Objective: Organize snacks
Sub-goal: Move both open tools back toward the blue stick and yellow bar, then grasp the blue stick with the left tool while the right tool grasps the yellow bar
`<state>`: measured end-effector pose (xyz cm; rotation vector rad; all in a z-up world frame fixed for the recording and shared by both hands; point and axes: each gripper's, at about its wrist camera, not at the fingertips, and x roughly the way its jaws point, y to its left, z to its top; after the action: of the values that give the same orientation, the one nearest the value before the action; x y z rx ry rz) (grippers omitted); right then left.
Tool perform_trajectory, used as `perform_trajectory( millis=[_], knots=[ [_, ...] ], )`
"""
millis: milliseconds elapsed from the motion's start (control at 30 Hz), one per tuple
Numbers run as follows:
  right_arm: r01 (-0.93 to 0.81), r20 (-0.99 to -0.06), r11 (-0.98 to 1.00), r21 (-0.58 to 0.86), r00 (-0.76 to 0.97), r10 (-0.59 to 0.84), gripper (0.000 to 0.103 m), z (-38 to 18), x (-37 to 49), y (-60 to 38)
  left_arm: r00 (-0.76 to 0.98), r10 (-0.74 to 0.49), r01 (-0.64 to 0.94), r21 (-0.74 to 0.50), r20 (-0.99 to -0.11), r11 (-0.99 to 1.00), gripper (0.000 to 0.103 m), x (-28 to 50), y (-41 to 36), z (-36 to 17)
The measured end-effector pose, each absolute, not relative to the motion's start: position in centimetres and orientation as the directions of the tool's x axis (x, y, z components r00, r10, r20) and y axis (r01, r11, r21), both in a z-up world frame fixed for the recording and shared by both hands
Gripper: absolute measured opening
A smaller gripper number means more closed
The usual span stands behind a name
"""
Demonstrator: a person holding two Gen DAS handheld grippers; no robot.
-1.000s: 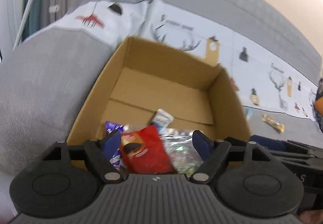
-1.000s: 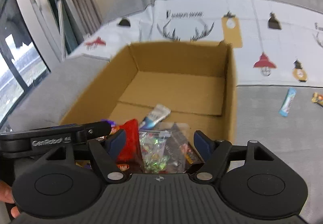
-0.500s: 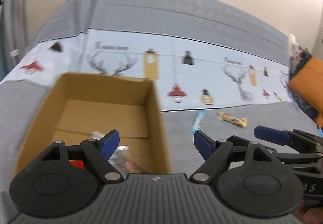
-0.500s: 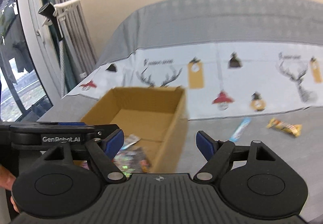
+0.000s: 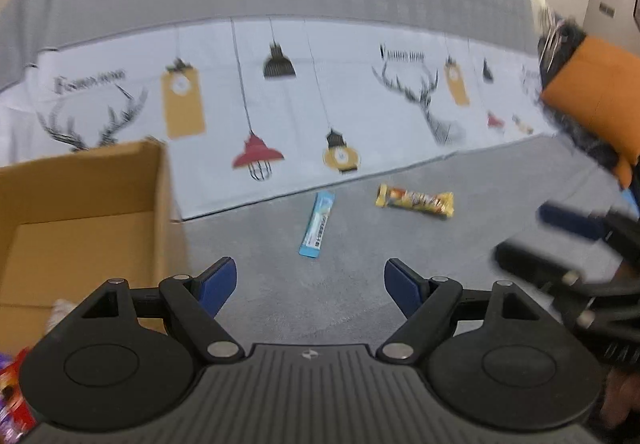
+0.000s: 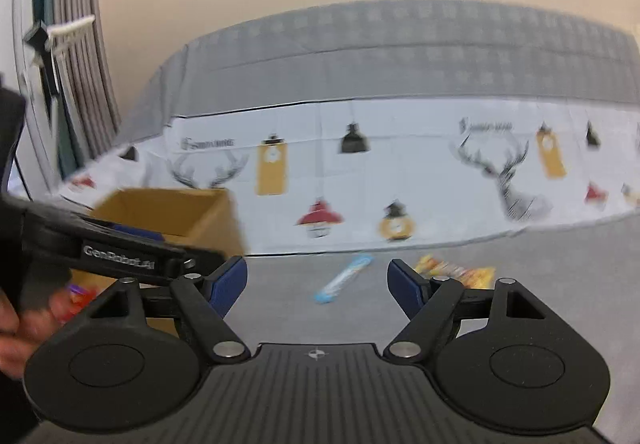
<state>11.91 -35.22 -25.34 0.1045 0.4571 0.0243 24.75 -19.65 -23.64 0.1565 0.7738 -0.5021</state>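
A light blue snack stick point(image 5: 317, 224) and a yellow snack bar point(image 5: 415, 200) lie on the grey sofa seat; both also show in the right wrist view, the stick point(image 6: 343, 278) and the bar point(image 6: 460, 271). My left gripper point(image 5: 310, 286) is open and empty, just short of the blue stick. My right gripper point(image 6: 318, 284) is open and empty, facing both snacks. The cardboard box point(image 5: 80, 211) stands at the left with snack packets point(image 5: 14, 396) in its near corner.
A white printed cloth point(image 5: 320, 103) covers the sofa back. An orange cushion point(image 5: 592, 99) sits at the far right. The right gripper shows at the right of the left wrist view point(image 5: 568, 244). Curtains and a window point(image 6: 60, 63) are at the left.
Both grippers have swung right, away from over the box toward the two loose snacks on the seat. The box has slid to the left edge of both views. Both stay open.
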Motion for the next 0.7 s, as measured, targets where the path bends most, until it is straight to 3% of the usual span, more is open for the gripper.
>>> perform_trajectory(
  millis=[233, 300, 533, 633, 667, 700],
  knots=[
    [0.056, -0.471, 0.989, 0.133, 0.882, 0.013, 0.077, -31.3, 16.4, -43.1, 0.559, -0.39, 0.535, -0.04, -0.732, 0.844, 0.082, 30.9, -24.6, -29.5],
    [0.057, -0.498, 0.988, 0.142, 0.867, 0.022, 0.069, -32.8, 18.2, -44.4, 0.549, -0.38, 0.543, -0.029, -0.745, 0.84, 0.079, 33.1, -26.3, -31.4],
    [-0.004, -0.579, 0.998, -0.063, 0.815, -0.033, 0.064, -37.6, 25.6, -46.4, 0.5, -0.318, 0.494, -0.035, -0.805, 0.869, 0.069, 39.5, -30.1, -36.9],
    [-0.032, -0.61, 0.998, -0.059, 0.792, -0.011, 0.058, -39.8, 28.3, -47.4, 0.538, -0.304, 0.479, -0.012, -0.786, 0.878, 0.068, 40.7, -30.7, -38.2],
    [-0.06, -0.612, 0.997, -0.052, 0.79, 0.015, 0.058, -40.3, 28.9, -47.5, 0.541, -0.307, 0.487, -0.006, -0.783, 0.874, 0.065, 40.9, -30.8, -38.3],
    [-0.09, -0.616, 0.995, -0.049, 0.786, 0.041, 0.057, -40.9, 29.5, -47.6, 0.547, -0.307, 0.493, 0.003, -0.778, 0.87, 0.051, 40.9, -31.0, -38.2]
  ],
)
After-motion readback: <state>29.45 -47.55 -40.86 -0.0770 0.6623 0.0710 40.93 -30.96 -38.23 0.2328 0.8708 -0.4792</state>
